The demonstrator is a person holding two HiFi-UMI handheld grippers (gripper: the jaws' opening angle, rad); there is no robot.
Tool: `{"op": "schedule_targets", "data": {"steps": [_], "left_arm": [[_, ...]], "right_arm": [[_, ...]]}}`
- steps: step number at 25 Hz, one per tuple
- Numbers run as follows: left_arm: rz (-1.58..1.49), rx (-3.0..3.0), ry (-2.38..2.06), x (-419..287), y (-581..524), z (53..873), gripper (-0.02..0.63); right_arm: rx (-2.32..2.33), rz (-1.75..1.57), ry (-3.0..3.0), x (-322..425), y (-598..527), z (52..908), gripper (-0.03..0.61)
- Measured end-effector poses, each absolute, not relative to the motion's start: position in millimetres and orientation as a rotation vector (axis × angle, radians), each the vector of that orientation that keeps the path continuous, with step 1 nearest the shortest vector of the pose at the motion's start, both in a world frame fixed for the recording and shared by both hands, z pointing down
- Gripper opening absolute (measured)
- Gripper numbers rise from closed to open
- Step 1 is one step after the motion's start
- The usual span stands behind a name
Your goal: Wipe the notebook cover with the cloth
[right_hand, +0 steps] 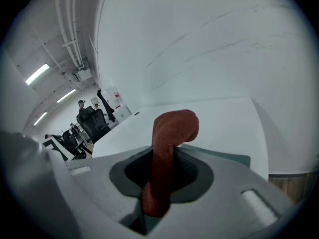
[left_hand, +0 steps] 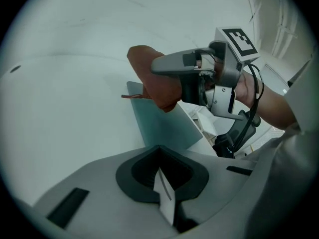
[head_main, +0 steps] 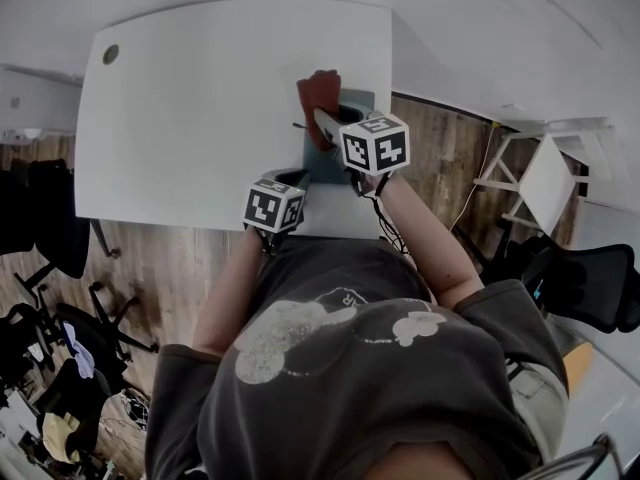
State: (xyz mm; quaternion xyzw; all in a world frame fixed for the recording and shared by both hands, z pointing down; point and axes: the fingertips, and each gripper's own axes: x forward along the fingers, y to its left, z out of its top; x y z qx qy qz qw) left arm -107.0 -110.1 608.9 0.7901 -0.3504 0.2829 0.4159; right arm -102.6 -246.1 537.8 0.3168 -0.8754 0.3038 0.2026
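Observation:
A teal notebook (head_main: 328, 164) (left_hand: 164, 126) lies at the near right part of the white table (head_main: 200, 118). A red-brown cloth (head_main: 318, 90) (right_hand: 172, 133) sticks out of my right gripper (head_main: 328, 126) (right_hand: 159, 183), which is shut on it and holds it over the notebook's far end (right_hand: 234, 158). In the left gripper view, that cloth (left_hand: 149, 78) bulges past the right gripper's fingers (left_hand: 174, 63) above the cover. My left gripper (head_main: 295, 181) (left_hand: 167, 193) is at the notebook's near left corner. It is shut on a thin white edge, which looks like the notebook's edge.
The table's near edge (head_main: 180, 220) runs just below the left gripper, and a round cable hole (head_main: 110, 54) sits at its far left. Black office chairs (head_main: 50, 238) stand on the wood floor at left, white furniture (head_main: 545, 173) at right.

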Motion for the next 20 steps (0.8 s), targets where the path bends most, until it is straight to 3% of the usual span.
{"op": "schedule_targets", "data": {"steps": [20], "left_arm": [[0.762, 1.996, -0.898, -104.0, -111.1, 608.1, -0.006]], "right_arm": [[0.886, 0.819, -2.287, -100.2, -268.2, 585.2, 0.083]]}}
